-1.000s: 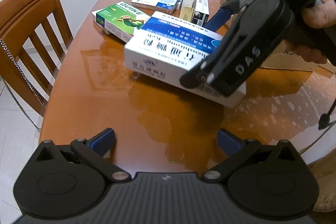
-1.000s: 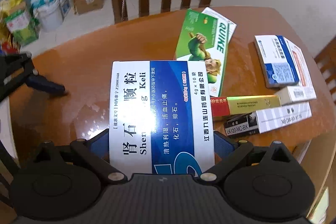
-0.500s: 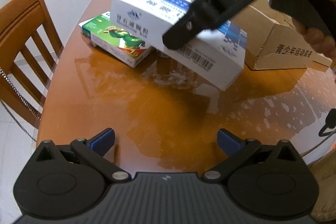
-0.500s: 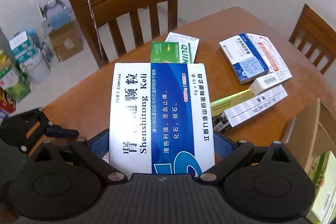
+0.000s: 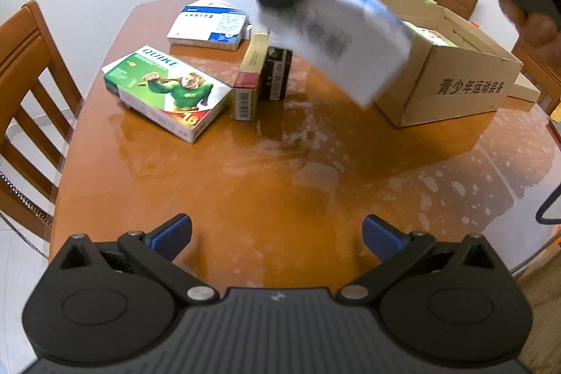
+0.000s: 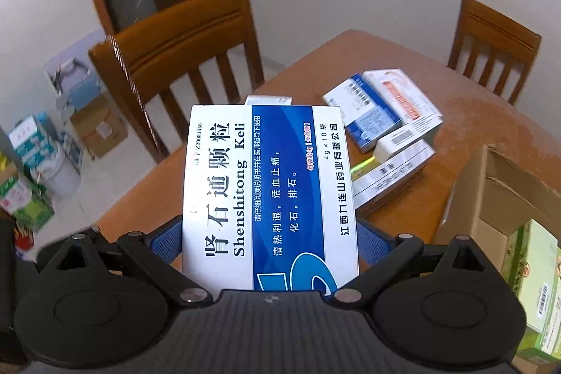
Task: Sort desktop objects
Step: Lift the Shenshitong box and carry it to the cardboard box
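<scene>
White-and-blue cardboard medicine box (image 6: 270,195), on the table a second ago, now rides high and tilted beside the open brown cardboard carton (image 5: 452,65), pinched by the right gripper (image 6: 270,244), likely bound inside; left gripper (image 5: 277,230) hovers spread and empty, well short of the carton.

Table (image 5: 280,181) carries QUIKE box (image 5: 164,90) at left, two narrow boxes (image 5: 261,72) side by side just right of it, flat box stack (image 5: 210,27) behind them. Cardboard carton (image 5: 452,76) sits at right. Shenshitong box (image 6: 270,195) hangs above the table, between narrow boxes and carton.
</scene>
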### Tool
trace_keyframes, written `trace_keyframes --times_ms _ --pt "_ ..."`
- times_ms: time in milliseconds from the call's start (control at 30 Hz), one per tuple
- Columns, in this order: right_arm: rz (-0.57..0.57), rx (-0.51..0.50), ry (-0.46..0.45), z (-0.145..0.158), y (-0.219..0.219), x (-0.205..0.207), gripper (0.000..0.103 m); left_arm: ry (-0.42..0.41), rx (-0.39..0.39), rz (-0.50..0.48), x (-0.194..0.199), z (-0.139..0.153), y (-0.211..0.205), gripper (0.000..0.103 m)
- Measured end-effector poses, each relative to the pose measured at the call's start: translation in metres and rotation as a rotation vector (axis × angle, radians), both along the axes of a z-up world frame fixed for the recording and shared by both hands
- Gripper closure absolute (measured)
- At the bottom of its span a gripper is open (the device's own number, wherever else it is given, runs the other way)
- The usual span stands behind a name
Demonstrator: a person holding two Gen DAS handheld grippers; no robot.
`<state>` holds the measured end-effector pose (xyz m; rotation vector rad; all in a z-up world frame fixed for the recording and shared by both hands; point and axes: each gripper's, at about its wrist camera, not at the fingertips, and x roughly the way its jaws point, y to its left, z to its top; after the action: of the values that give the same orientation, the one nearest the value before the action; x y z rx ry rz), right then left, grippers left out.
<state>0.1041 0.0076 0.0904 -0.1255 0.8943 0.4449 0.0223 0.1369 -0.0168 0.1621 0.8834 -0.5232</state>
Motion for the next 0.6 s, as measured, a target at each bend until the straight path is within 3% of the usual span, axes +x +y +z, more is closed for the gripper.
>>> trace_keyframes --times_ms 333,600 --pt "-0.277 0.049 -0.160 0.049 -0.089 0.006 0.003 -0.006 0.023 -0.060 0.004 0.005 -0.020 0.000" --pt "-0.543 0.021 -0.135 0.044 -0.181 0.027 0.003 0.005 0.038 -0.066 0.005 0.005 -0.024 0.000"
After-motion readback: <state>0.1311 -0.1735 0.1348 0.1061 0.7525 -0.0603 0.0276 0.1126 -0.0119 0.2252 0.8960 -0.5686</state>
